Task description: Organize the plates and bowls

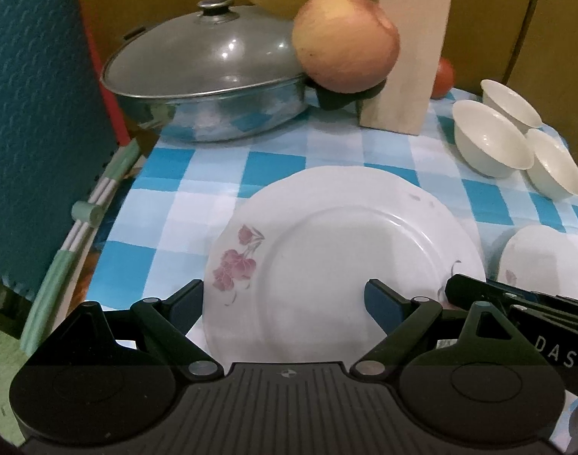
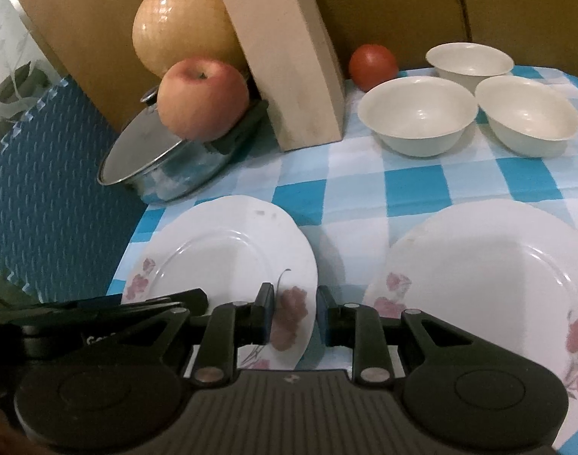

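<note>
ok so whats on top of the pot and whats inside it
A lid covers the pot, and an apple sits on the pot's black side handle. The closed lid hides whatever is inside.

- The left gripper (image 1: 283,301) is low and level, its jaws spread wide apart.
- The right gripper (image 2: 294,316) (just beside the left one) has its jaws partly apart, nothing clamped between them.
</note>
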`<state>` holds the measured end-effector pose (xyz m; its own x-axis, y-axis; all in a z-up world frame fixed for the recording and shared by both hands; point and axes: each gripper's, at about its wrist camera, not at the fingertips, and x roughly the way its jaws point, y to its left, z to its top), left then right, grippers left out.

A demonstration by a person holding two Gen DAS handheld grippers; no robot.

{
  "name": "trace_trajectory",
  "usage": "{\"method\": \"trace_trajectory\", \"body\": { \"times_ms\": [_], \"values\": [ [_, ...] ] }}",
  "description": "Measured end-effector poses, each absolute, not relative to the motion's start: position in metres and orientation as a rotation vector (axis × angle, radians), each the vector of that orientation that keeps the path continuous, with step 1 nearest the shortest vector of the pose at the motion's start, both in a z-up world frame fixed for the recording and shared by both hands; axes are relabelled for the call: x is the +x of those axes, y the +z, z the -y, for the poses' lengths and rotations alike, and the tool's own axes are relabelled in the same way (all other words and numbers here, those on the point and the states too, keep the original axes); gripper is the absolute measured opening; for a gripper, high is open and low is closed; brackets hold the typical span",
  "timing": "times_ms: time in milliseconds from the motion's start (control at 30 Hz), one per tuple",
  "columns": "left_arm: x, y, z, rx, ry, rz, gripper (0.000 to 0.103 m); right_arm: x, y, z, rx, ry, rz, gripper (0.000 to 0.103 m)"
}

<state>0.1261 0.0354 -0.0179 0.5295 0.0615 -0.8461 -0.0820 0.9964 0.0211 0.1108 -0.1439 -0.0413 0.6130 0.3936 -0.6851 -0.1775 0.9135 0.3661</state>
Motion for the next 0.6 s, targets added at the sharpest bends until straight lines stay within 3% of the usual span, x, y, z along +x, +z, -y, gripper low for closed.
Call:
{"method": "trace_trajectory", "body": {
  "times_ms": [600],
  "values": [
    [0.117,-0.010,0.009,0.001,-0.010,-0.980,0.093,0.085,-0.031,0.192,0.309,0.246,-0.820,0.024]
  ]
}}
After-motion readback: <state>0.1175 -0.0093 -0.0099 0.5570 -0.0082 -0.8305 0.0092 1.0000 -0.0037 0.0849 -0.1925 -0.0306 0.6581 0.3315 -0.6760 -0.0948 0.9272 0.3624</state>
